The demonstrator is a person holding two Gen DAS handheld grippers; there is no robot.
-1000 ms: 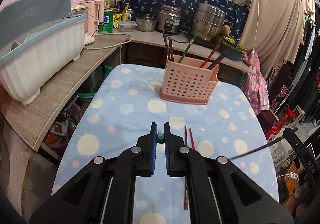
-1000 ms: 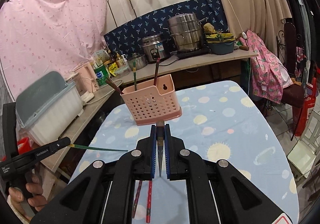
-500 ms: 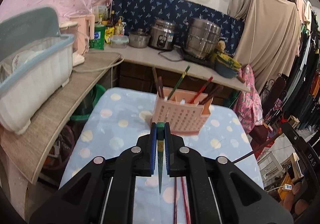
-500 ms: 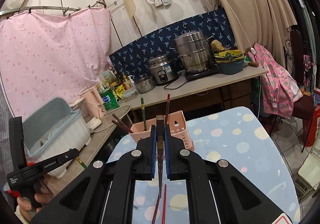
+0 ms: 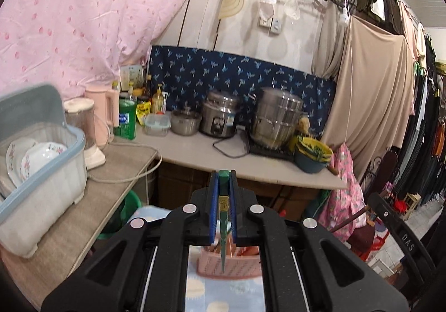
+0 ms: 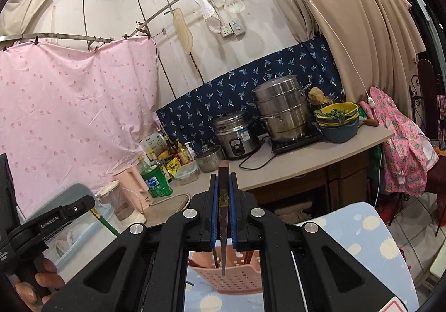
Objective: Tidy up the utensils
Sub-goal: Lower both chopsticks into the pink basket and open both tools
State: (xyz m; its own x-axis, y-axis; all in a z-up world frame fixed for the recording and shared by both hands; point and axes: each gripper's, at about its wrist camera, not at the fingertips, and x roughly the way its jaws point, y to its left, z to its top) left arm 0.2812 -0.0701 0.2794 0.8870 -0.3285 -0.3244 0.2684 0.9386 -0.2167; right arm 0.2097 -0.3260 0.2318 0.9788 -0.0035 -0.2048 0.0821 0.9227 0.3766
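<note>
My left gripper is shut on a green chopstick that hangs tip-down between its blue pads. Below the tip stands the pink perforated utensil basket, with sticks in it. My right gripper is shut on a dark brown chopstick, also tip-down, above the same basket. In the right wrist view the left gripper shows at lower left, held by a hand, with the green chopstick slanting from it. The right gripper's body shows at the edge of the left wrist view.
The basket stands on a table with a blue spotted cloth. A counter behind holds steel pots, a rice cooker, bottles and a pink kettle. A white dish tub with plates sits on the left.
Both grippers have risen with their chopsticks and tilted up, so the basket has slid from mid-frame to the bottom edge. The loose chopsticks on the cloth have dropped out of view.
</note>
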